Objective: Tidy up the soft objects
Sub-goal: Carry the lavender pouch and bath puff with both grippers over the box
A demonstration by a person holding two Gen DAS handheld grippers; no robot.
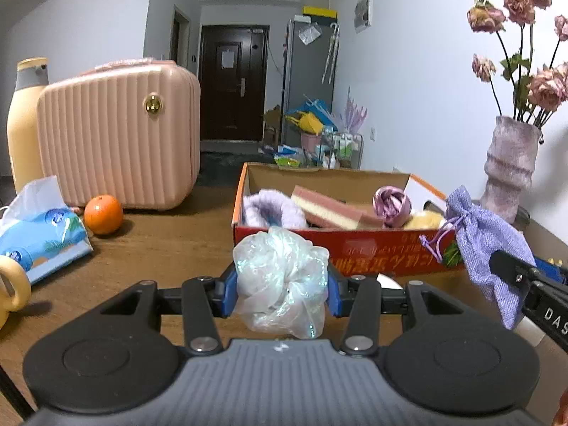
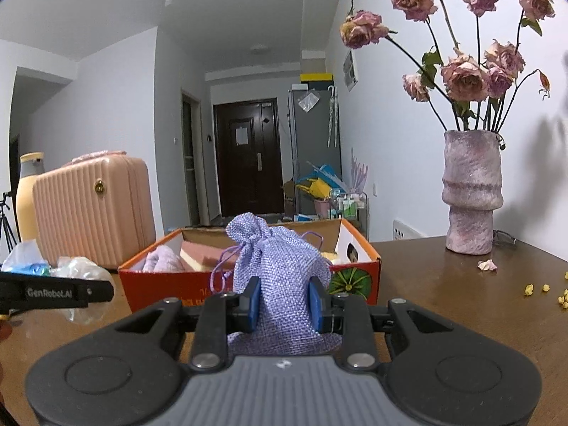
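My left gripper point(image 1: 281, 293) is shut on a translucent iridescent scrunchie point(image 1: 280, 277) and holds it just in front of the open orange cardboard box point(image 1: 355, 248). My right gripper point(image 2: 283, 303) is shut on a lilac drawstring pouch point(image 2: 280, 269), held before the same box point(image 2: 159, 277); the pouch also shows in the left wrist view point(image 1: 490, 245). Inside the box lie a lavender fuzzy cloth point(image 1: 273, 209), a pink and cream sponge point(image 1: 333, 209), a lilac satin scrunchie point(image 1: 392, 202) and a yellow soft item point(image 1: 426, 220).
A pink ribbed case point(image 1: 120, 135) stands at the back left with a cream bottle point(image 1: 25, 124) behind it. An orange point(image 1: 103, 214) and a blue tissue pack point(image 1: 39, 234) lie at the left. A vase of dried roses point(image 2: 472, 191) stands right of the box. Yellow crumbs point(image 2: 546, 291) lie on the table.
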